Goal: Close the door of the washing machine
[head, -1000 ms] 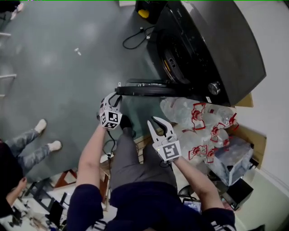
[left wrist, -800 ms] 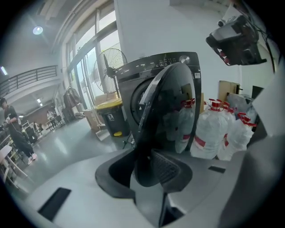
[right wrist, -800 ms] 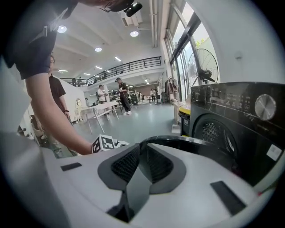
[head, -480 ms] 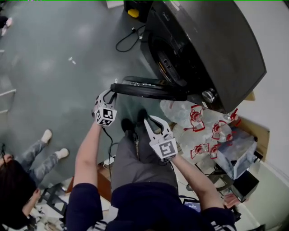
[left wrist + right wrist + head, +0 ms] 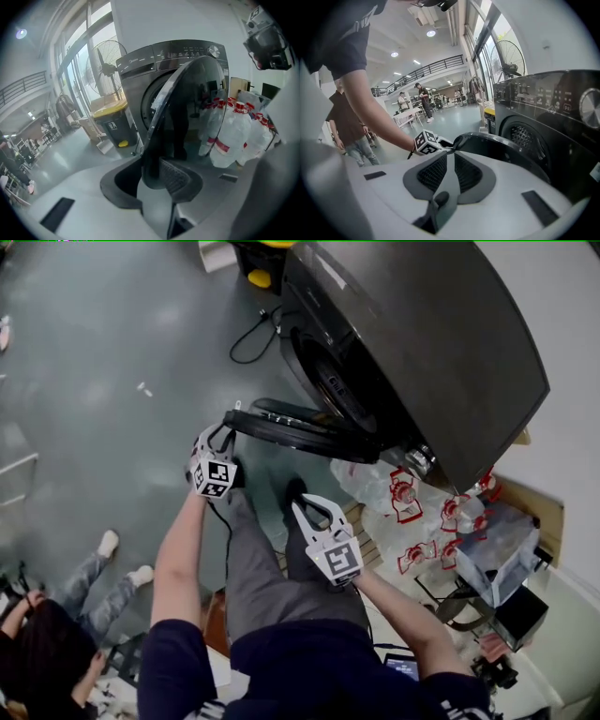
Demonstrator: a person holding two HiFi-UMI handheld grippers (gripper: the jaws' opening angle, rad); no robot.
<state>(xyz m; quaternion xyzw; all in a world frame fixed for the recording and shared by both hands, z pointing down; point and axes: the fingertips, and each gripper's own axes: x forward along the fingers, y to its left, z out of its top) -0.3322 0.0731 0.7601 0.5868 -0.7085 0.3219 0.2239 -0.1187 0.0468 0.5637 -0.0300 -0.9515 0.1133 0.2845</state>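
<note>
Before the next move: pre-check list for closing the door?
1. Grip of left gripper on door edge: ok, edge sits between its jaws.
2. Clearance of right gripper: ok, shut, empty, apart from door.
3. Free drum opening: ok, nothing sticks out.
4. Path clear of bottles: ok, they stand beside the machine.
5. Latch closed: not ok, door stands open.
</note>
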